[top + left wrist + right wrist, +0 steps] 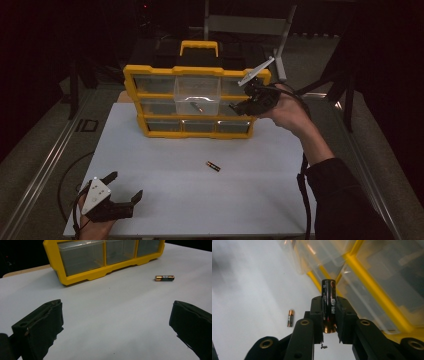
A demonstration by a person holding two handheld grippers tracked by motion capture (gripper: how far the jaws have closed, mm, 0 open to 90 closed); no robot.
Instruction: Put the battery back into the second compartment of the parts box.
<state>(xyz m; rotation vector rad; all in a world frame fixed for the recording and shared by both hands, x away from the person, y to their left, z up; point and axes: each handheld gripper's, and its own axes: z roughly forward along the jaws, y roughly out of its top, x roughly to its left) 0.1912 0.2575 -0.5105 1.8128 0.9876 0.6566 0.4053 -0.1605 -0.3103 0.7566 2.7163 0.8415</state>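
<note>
The right gripper (329, 315) clamps a battery (328, 302) between its fingers, its print too blurred to read, beside the yellow drawer cabinet (131, 82). The left gripper (125, 186) rests wide apart on the bench (200, 200), a second battery (213, 166) lying ahead of it.

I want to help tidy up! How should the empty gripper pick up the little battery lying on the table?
Probably from straight above, jaws closing across the middle of its round body. The battery lies flat on the white table, alone, so its long sides are free. The left gripper is open.
</note>
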